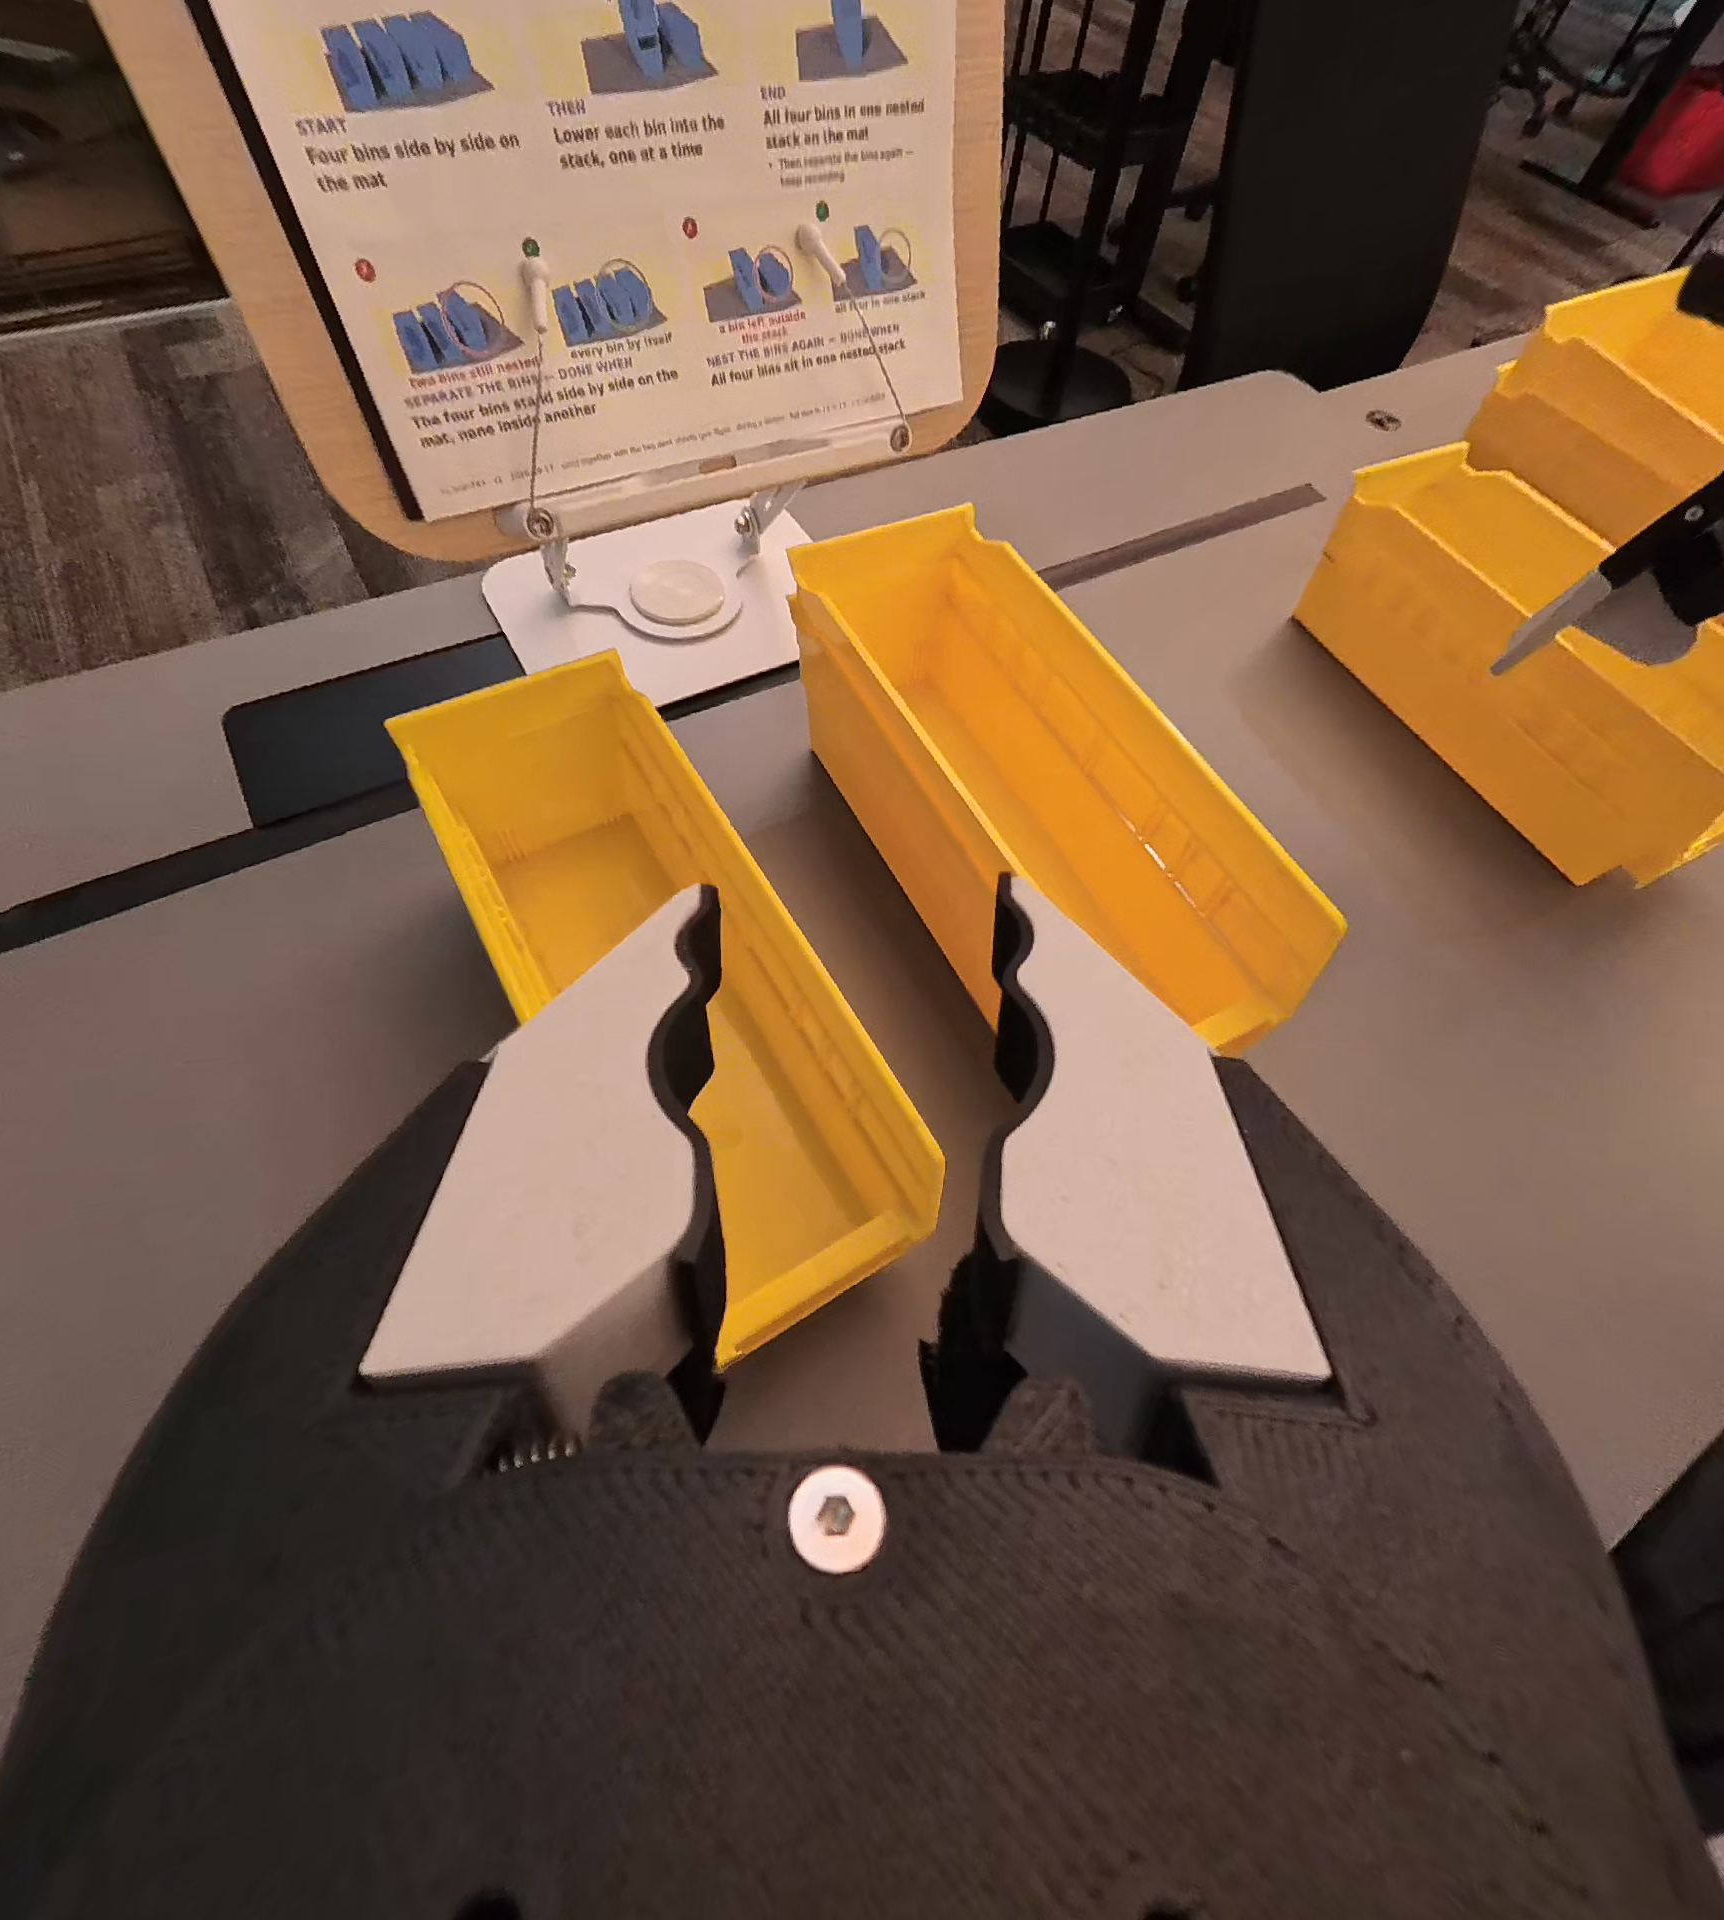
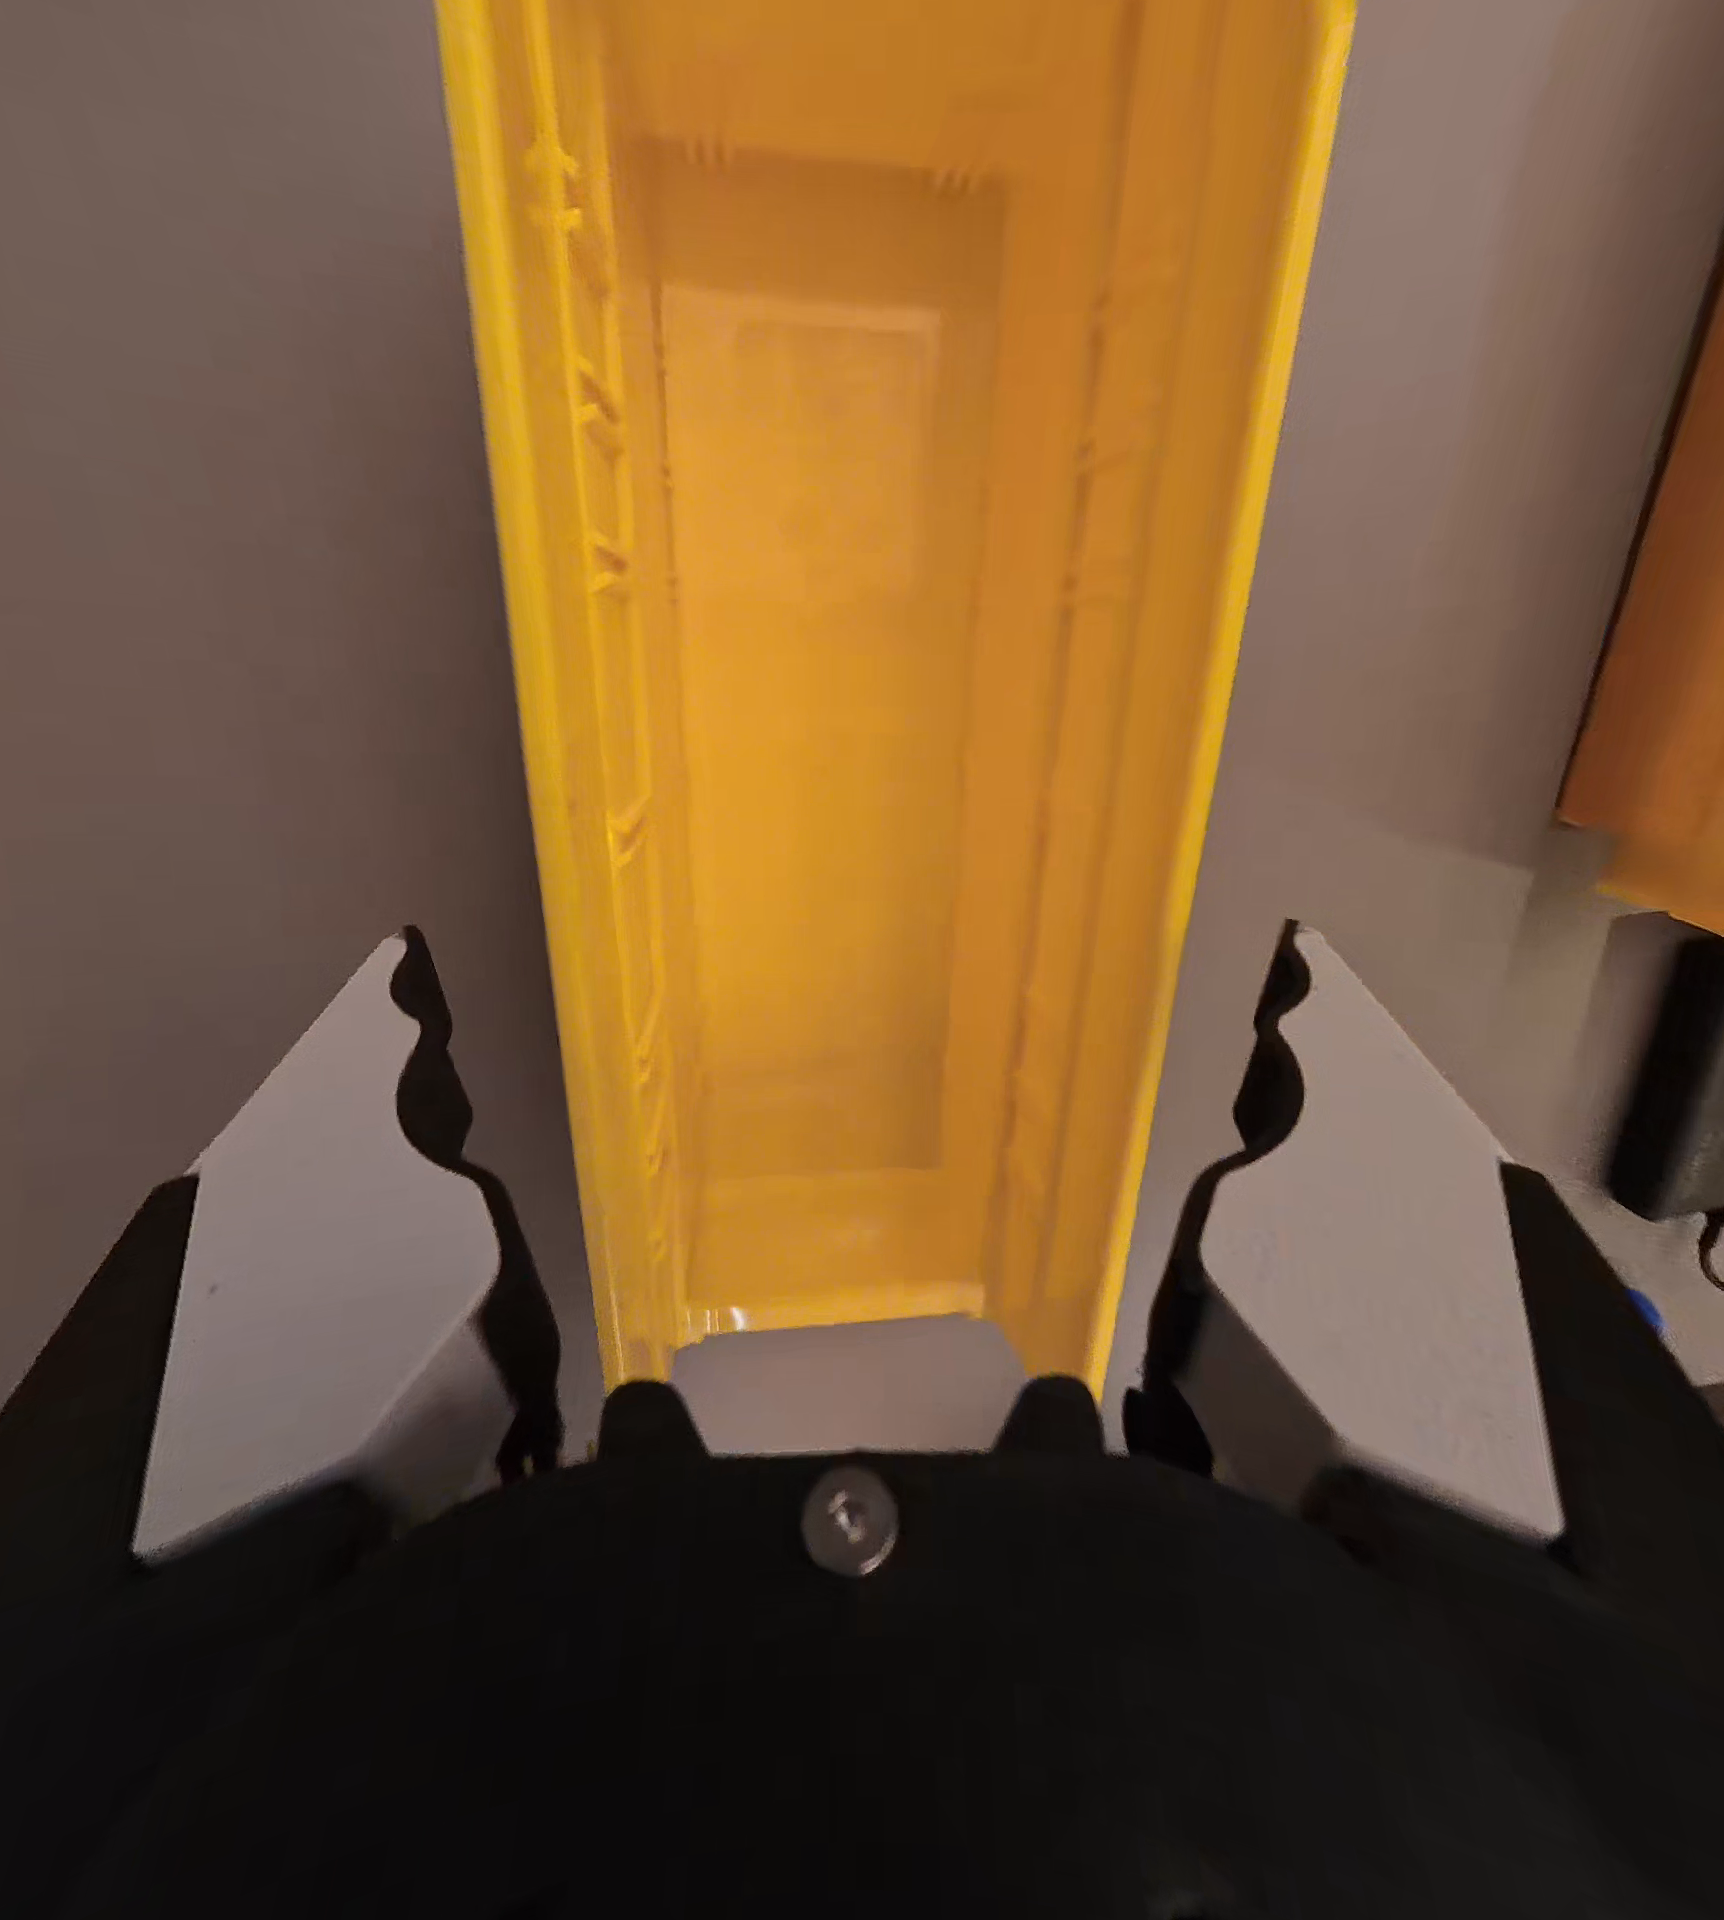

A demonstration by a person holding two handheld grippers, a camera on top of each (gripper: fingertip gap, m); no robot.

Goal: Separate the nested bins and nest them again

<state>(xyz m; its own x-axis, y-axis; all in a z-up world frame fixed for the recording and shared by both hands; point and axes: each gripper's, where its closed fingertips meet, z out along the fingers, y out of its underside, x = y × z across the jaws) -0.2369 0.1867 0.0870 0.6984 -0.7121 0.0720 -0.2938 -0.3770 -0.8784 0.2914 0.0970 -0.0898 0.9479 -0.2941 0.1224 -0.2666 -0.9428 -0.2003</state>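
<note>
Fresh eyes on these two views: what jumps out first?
The yellow bins on the grey table: two stand apart just ahead of the open left gripper, whose left finger overlaps the nearest bin. Far right, more bins sit nested, and the wide-open right gripper straddles one bin untouched.

Two close downward views, shared bins [image 1: 1045,748]

two bins [image 1: 671,914] [image 1: 1045,769] side by side on table [image 1: 1460,1039], stand [image 1: 629,260] behind.

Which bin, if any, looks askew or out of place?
Nothing looks damaged or spilled. The far-right bins lie angled differently from the two near bins, and one seems nested in another. The rest stand upright, apart, on the grey table.
</note>
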